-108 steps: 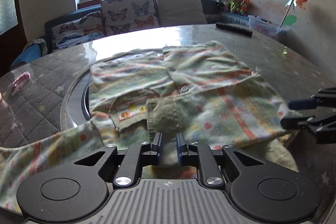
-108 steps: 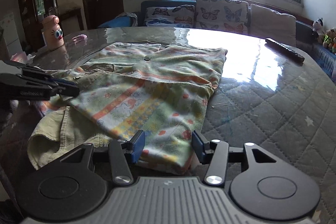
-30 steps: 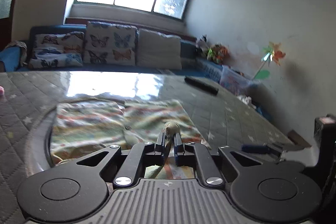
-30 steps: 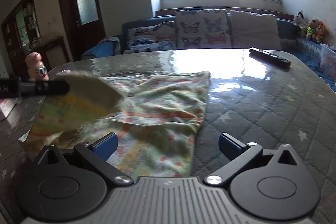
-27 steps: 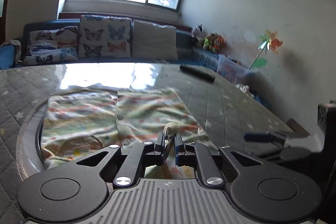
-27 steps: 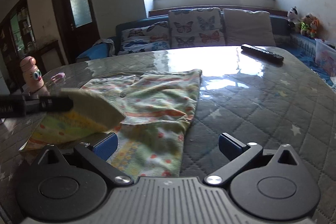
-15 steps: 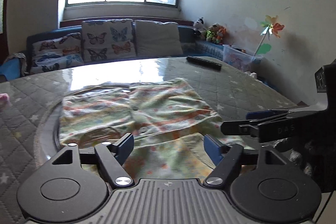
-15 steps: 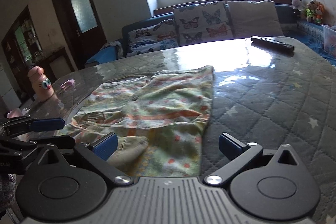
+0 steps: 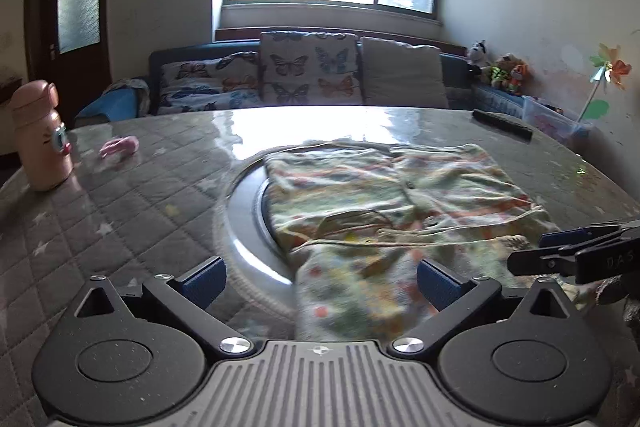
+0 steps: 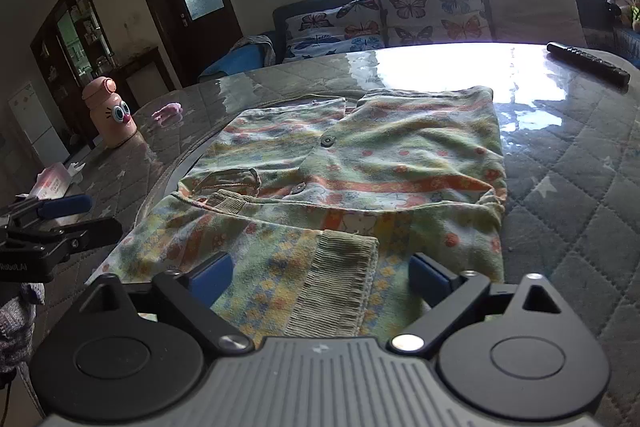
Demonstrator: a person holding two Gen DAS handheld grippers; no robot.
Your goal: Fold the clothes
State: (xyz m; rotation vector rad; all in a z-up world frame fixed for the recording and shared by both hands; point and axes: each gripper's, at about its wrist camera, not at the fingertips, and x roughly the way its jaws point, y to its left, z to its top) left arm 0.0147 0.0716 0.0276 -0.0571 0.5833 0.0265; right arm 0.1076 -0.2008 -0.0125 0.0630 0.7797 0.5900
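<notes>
A small green patterned cardigan (image 9: 400, 195) (image 10: 360, 163) lies buttoned on the round quilted table, partly over the glass turntable (image 9: 244, 219). A sleeve with a ribbed green cuff (image 10: 340, 279) is folded across its near edge. My left gripper (image 9: 320, 277) hovers open over the sleeve's near left end, nothing between its blue pads. My right gripper (image 10: 320, 277) is open too, its jaws either side of the ribbed cuff. Each gripper shows in the other's view: the right one (image 9: 576, 255) at the right edge, the left one (image 10: 60, 219) at the left.
A pink bottle with cartoon eyes (image 10: 110, 113) (image 9: 40, 135) and a small pink item (image 9: 120, 147) sit at the table's left. A black remote (image 10: 588, 63) lies at the far right. Tissues (image 10: 56, 179) rest near the left edge. A sofa with butterfly cushions (image 9: 308, 71) stands behind.
One second ago the left gripper was shut on the raised cuff; it has let go, and the sleeve now lies folded on the cardigan. Both grippers have dropped lower and closer to the cloth.
</notes>
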